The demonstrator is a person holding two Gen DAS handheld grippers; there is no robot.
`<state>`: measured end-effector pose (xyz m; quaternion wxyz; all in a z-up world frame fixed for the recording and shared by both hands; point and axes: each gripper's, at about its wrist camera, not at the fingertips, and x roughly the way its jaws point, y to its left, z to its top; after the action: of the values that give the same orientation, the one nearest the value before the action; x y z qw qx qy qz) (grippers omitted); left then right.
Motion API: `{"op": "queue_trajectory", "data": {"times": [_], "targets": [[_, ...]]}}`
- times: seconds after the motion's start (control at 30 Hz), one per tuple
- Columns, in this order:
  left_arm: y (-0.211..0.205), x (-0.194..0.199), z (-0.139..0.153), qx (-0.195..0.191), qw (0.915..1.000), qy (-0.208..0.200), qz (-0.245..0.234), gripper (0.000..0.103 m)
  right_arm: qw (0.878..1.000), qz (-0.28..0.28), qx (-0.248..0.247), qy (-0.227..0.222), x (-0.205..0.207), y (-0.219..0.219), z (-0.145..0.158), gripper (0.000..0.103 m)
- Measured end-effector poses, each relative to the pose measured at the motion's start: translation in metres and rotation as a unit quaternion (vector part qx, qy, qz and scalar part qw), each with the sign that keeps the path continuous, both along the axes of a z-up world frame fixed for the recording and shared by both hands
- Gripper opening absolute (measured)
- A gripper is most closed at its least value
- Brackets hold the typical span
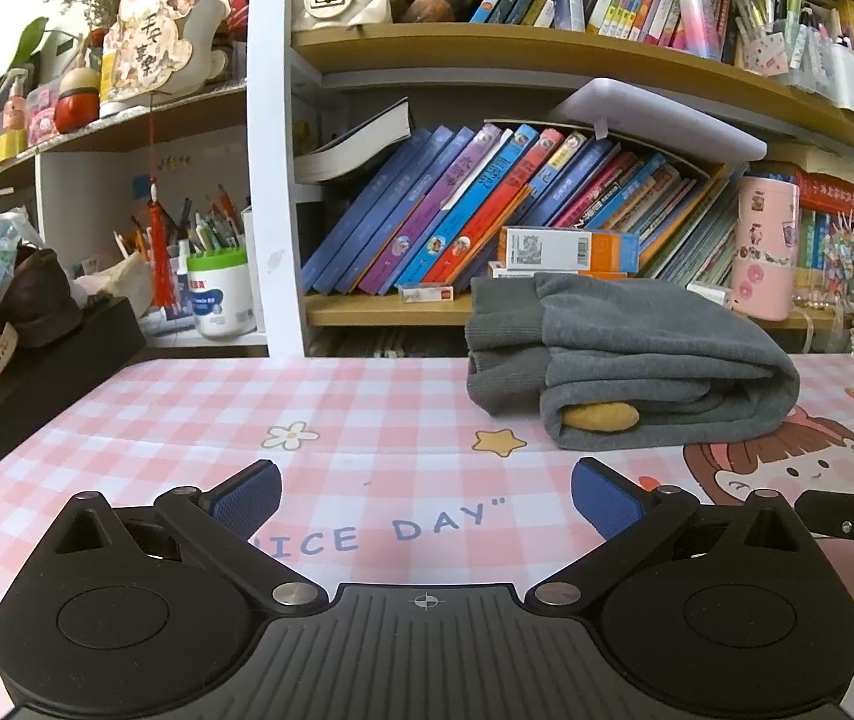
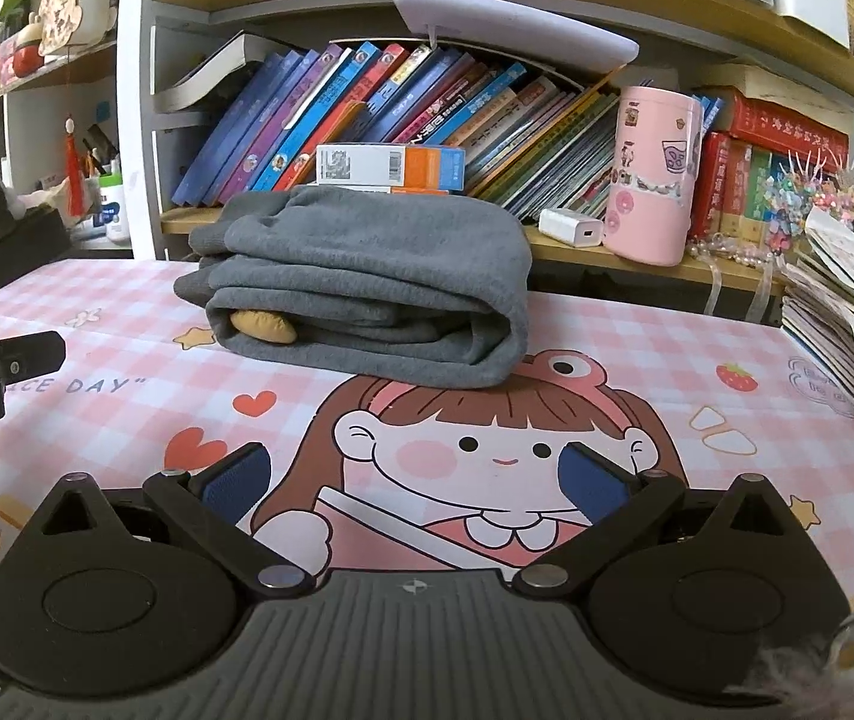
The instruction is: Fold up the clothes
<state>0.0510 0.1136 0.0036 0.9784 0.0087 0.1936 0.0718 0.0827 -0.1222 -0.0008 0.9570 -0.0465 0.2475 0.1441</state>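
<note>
Both grippers [image 1: 425, 495] [image 2: 415, 477] gape empty; grey garment [image 2: 367, 282] lies folded

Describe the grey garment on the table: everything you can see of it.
The grey garment looks like soft fleece or sweatshirt knit, folded into a thick stacked bundle with ribbed cuffs or hem at its left end. A mustard-yellow patch peeks from between layers. It lies on the pink checked table mat before the bookshelf; neither gripper touches it.

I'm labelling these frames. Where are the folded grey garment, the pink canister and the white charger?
folded grey garment [image 2: 367, 276]: right wrist view, top layer.
pink canister [image 2: 652, 174]: right wrist view, side wall.
white charger [image 2: 571, 227]: right wrist view, front face.
</note>
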Motion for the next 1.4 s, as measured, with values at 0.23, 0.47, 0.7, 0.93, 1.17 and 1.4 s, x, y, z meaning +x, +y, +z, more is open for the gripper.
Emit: {"op": "queue_trajectory", "data": {"times": [0.23, 0.47, 0.7, 0.93, 1.17, 1.4], "targets": [[-0.0009, 0.0004, -0.0002, 0.002, 1.0, 0.001, -0.001, 0.103, 1.0, -0.001, 0.001, 0.003, 0.0016, -0.0003, -0.0004, 0.103], [-0.0005, 0.0017, -0.0005, 0.0, 1.0, 0.004, 0.002, 0.103, 1.0, 0.0, 0.001, 0.007, 0.0027, -0.0008, -0.0007, 0.103], [-0.0005, 0.002, -0.0006, -0.001, 1.0, 0.006, 0.004, 0.103, 1.0, 0.0, 0.001, 0.008, 0.0032, -0.0005, -0.001, 0.103], [-0.0002, 0.0022, -0.001, -0.001, 1.0, 0.006, 0.005, 0.103, 1.0, 0.001, 0.001, 0.008, 0.0027, 0.0002, -0.0013, 0.103], [0.0002, 0.0026, -0.001, -0.002, 1.0, 0.008, 0.006, 0.103, 1.0, 0.002, 0.0, 0.008, 0.0027, 0.0007, -0.0012, 0.103], [0.0007, 0.0027, -0.0011, -0.003, 0.9999, 0.009, 0.005, 0.103, 1.0, 0.003, -0.001, 0.009, 0.0026, 0.0007, -0.0015, 0.103]]}}
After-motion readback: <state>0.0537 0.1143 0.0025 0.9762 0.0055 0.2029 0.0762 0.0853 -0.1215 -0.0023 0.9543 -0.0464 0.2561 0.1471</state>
